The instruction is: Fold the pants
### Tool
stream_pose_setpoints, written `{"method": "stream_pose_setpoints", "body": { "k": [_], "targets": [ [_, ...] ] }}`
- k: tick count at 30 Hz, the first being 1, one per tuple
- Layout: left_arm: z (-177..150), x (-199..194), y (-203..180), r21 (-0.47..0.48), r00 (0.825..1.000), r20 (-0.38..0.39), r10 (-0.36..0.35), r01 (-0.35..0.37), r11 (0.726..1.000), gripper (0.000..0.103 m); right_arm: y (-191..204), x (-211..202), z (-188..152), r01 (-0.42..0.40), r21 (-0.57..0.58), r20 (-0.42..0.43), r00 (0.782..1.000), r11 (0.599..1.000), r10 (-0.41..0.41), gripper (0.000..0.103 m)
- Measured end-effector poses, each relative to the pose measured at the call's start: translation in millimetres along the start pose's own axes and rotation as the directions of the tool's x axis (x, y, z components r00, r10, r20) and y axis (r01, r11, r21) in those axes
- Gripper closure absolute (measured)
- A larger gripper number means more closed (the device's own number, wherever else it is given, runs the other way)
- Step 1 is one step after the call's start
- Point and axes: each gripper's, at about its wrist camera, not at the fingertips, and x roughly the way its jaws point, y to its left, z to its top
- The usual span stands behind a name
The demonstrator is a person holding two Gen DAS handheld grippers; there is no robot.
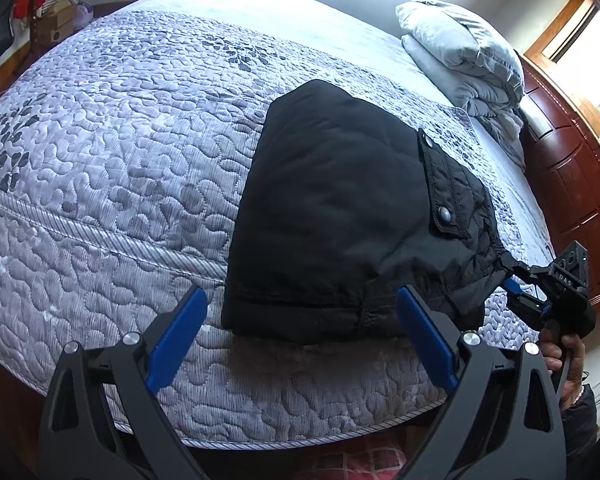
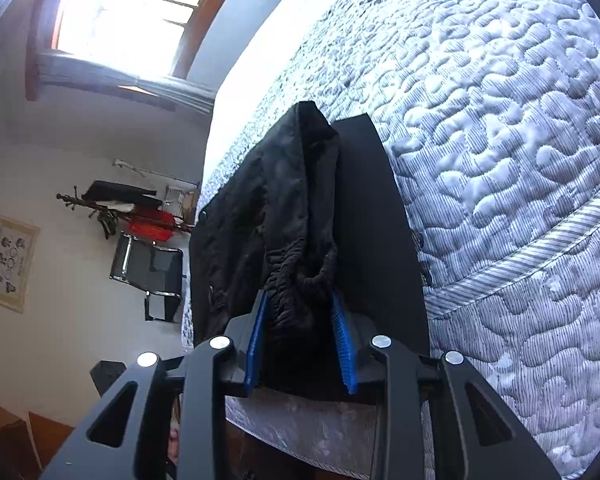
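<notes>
The pants (image 1: 332, 216) are black and lie folded into a compact bundle on the bed (image 1: 112, 152), near its front edge and toward the right side in the left wrist view. A pocket flap (image 1: 436, 188) with two snaps faces up on the right part of the bundle. The left gripper (image 1: 300, 340) hangs just in front of the near hem of the pants; its jaws stand wide apart and touch no cloth, with the blue pads (image 1: 176, 336) clear on either side. The right gripper (image 2: 300, 336) is clamped on the gathered waistband (image 2: 296, 280) at the right corner of the bundle; the bunched cloth fills the gap between its blue pads (image 2: 342, 332), and both pads press against it. In the left wrist view the same gripper (image 1: 512, 280) shows at the far right, with a hand (image 1: 560, 356) around its grip. The cloth rises from the bed toward the right gripper, so that corner is lifted. A folded grey quilt (image 1: 460, 52) sits at the head of the bed, well apart from the pants, beside a wooden headboard (image 1: 572, 184).
</notes>
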Motion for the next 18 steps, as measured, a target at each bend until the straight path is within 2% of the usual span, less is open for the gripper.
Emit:
{"method": "stream_pose_setpoints", "body": {
  "k": [4,10,18],
  "targets": [
    [0,2,0,-0.006,1.000,-0.002,-0.002,0.002,1.000,0.008,-11,4,0,0.025,0.008,-0.017,1.000,1.000,-0.025,0.071],
    [-1,4,-3,0.005,1.000,-0.009,-0.001,0.001,1.000,0.008,-22,9,-3,0.011,0.034,-0.020,1.000,0.999,-0.010,0.071],
    [-1,6,0,-0.007,1.000,-0.013,-0.001,0.001,1.000,0.008,-17,6,1,0.001,0.034,-0.033,0.999,0.999,0.000,0.069]
  ]
}}
